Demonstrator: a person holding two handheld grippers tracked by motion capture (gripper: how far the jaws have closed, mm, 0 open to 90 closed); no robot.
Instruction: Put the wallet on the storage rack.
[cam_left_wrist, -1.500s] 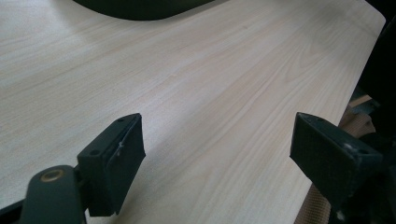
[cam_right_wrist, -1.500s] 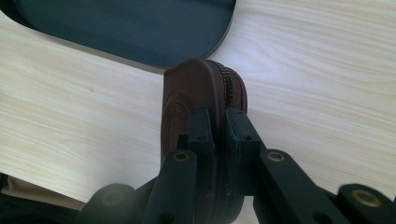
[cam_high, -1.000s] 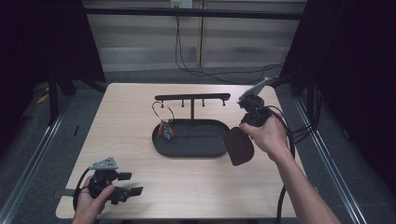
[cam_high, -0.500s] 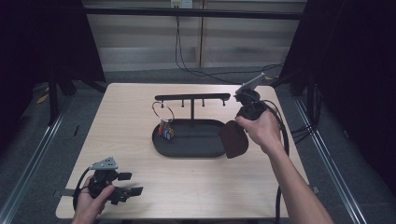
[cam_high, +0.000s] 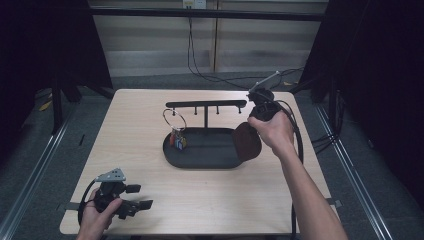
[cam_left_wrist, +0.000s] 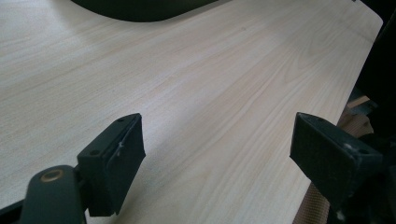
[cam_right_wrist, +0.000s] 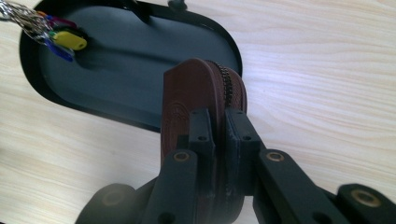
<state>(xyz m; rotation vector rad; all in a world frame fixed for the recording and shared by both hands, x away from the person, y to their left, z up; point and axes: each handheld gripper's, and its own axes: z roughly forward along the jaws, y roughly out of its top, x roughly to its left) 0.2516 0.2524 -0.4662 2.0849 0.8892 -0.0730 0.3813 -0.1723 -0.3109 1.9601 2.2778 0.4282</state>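
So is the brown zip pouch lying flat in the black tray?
No, the right tool holds the brown zip pouch on edge above the tray's rim.

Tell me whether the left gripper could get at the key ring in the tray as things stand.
Probably yes: the left gripper is open and empty, with bare table up to the tray; the key ring hangs on the near left side.

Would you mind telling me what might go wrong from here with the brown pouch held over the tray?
1. The right claw pinches the brown zip pouch only at its edge, so it may slip or swing loose.
2. The pouch hangs over the black tray's rim; lowered here, it could catch on the rim or land half outside.
3. Carried further left, it might knock the key ring hanging from the rack.
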